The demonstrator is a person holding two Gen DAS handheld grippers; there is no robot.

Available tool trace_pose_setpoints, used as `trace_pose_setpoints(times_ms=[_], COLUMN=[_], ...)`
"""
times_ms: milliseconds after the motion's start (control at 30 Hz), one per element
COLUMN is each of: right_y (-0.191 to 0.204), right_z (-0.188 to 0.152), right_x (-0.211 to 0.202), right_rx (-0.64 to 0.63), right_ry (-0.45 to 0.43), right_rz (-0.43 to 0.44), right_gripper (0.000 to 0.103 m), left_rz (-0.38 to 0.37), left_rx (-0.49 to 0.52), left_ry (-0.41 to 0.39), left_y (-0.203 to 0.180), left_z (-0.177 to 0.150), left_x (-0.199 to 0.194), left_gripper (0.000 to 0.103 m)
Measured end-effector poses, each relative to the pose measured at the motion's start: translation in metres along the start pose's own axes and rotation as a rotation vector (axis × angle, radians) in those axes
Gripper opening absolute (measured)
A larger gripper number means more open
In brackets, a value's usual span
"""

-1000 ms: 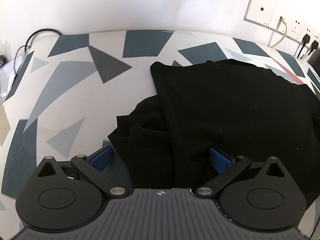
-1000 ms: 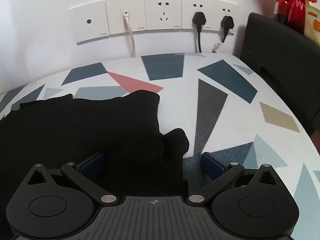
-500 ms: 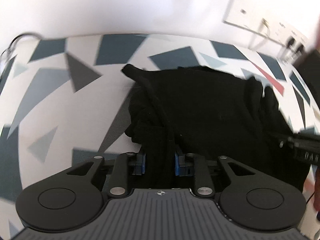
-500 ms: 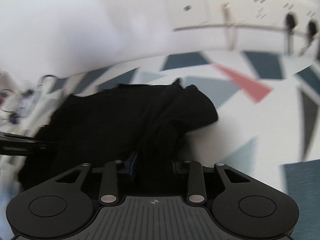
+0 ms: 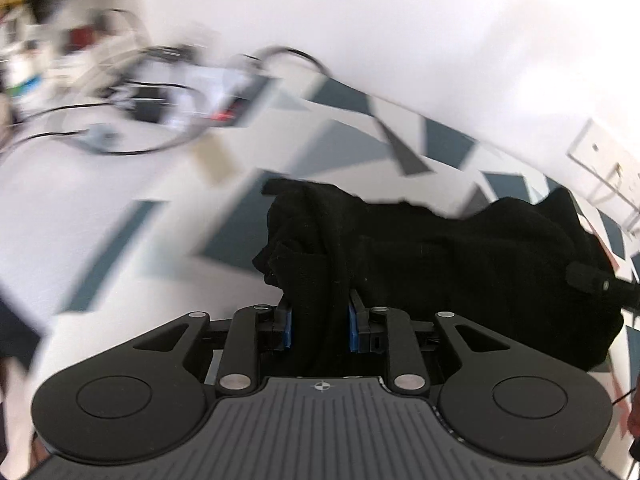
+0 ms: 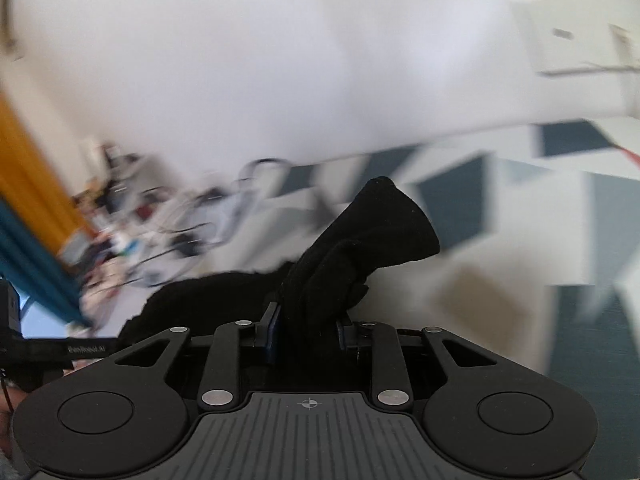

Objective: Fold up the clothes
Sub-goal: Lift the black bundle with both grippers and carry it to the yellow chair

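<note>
Black knit fabric, the dark soft garment (image 5: 460, 264), is bunched between both tools. The left gripper (image 5: 319, 326) is clenched on a thick fold of it, its blue pads (image 5: 286, 328) pressed against the cloth on either side; a second ago those same pads stood wide apart with the garment lying flat between them. From that pinch the cloth runs ahead and off to the right as a rumpled mass raised off the white tabletop with grey and blue triangles (image 5: 160, 216).

The right gripper (image 6: 307, 334) is likewise closed on a wad of the garment (image 6: 360, 248), which rises in a blunt peak just ahead of its fingers and trails away to the left. Half a second ago the fabric still spread low over the surface; now it is gathered and lifted. Both views have swung leftward: the wall sockets have slid to the right edge, and a blurred tangle of cables (image 5: 120, 92) fills the far left. Background is smeared by motion.
</note>
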State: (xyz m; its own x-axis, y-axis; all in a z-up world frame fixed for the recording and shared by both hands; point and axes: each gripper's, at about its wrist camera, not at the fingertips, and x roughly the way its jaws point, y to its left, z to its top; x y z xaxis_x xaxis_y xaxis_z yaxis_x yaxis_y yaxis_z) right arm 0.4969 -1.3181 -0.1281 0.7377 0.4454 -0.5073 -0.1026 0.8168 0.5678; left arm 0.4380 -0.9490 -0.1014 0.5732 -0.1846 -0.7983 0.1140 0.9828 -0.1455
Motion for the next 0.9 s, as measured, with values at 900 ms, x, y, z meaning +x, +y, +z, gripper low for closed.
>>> trace_pose_setpoints(times_ms=[900], right_y=[0.515], right_z=[-0.216], right_x=[0.116], right_rx=[-0.471], right_ry=[0.481], right_rz=[0.594], right_gripper=[0.023], left_rz=[0.467], left_rx=[-0.827], left_ry=[-0.344], left_y=[0.367], left_z=[-0.285], left_x=[-0.344], left_gripper=[0.024])
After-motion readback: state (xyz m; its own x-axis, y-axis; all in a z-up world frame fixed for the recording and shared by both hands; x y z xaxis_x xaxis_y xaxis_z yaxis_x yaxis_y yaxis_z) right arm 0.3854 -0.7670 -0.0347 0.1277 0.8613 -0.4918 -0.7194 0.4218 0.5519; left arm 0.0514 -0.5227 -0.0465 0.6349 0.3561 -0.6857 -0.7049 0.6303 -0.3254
